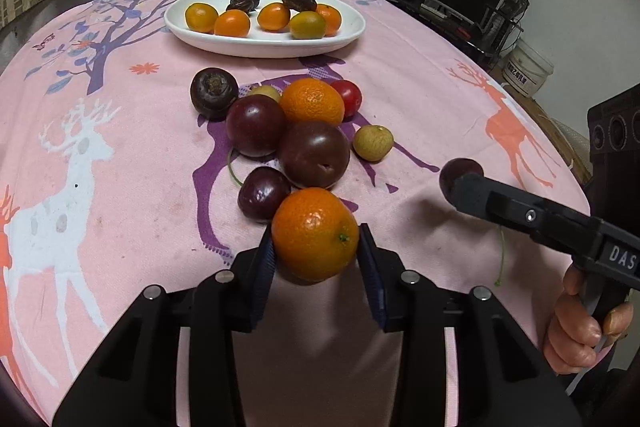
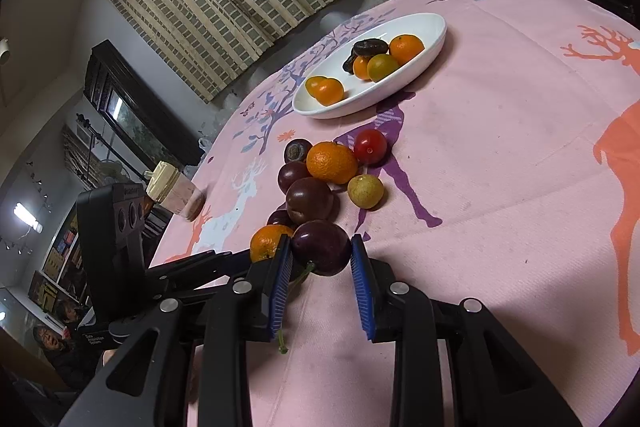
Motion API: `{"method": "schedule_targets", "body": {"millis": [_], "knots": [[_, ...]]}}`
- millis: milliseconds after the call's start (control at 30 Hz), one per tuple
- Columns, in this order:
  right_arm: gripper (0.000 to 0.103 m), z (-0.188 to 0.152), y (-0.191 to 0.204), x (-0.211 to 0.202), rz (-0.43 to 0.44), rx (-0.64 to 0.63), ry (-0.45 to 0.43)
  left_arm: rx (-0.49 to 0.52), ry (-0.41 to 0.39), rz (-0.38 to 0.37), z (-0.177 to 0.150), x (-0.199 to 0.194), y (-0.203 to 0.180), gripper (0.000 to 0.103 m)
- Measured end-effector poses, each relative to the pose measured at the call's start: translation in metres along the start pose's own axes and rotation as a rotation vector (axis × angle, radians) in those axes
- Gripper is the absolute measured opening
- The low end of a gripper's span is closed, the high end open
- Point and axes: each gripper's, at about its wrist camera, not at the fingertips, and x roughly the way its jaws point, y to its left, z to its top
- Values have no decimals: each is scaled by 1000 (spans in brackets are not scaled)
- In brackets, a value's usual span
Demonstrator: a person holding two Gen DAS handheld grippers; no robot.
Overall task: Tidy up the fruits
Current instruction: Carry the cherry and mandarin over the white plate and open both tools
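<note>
My left gripper (image 1: 317, 251) is shut on an orange tangerine (image 1: 315, 234), held just above the pink tablecloth. My right gripper (image 2: 320, 259) is shut on a dark cherry (image 2: 321, 246) with a green stem; it also shows in the left wrist view (image 1: 460, 175) at the right gripper's tip. A pile of fruit lies ahead: a second tangerine (image 1: 312, 102), dark plums (image 1: 314, 154), a cherry (image 1: 262, 194), a red tomato (image 1: 349, 97), a pale longan (image 1: 373, 143) and a dark water chestnut (image 1: 214, 91). A white oval plate (image 1: 352, 31) holds several small oranges and two dark dates.
The table is covered by a pink cloth (image 1: 120, 187) with deer and tree prints. A capped glass jar (image 2: 176, 193) stands near the table's left edge in the right wrist view. A monitor, shelves and a white bucket (image 1: 526, 69) stand beyond the table's right side.
</note>
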Motion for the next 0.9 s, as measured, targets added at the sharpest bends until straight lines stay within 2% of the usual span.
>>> {"method": "schedule_targets", "body": {"millis": [67,200,267,400,500,600,733,833,867,900], "knots": [[30,1,1,0,1,-12,2,-2,-11,-16,-1,-8,1,39],[30,10,11,-1,-60,-81,7,26,-38,-61,7,-28,6,39],[30,31,15,-3,-70,-112,-13,44,-58,-71,21,-36,11,39],[30,81,24,9,-145,-174,-79,52,-148,-25,72,-37,27,39],[30,118,21,44,-202,-190,-60,-4,-161,-38,111,-20,46,39],[30,142,16,82,-252,-203,-22,-39,-162,3,152,6,63,39],[30,154,15,117,-284,-242,7,-80,-123,25,197,44,82,39],[30,156,15,131,-297,-264,22,-50,-100,80,217,70,82,39],[40,157,15,132,-298,-270,27,-48,-85,94,220,76,83,40],[48,156,13,131,-300,-270,41,-55,-68,113,223,80,84,50]]}}
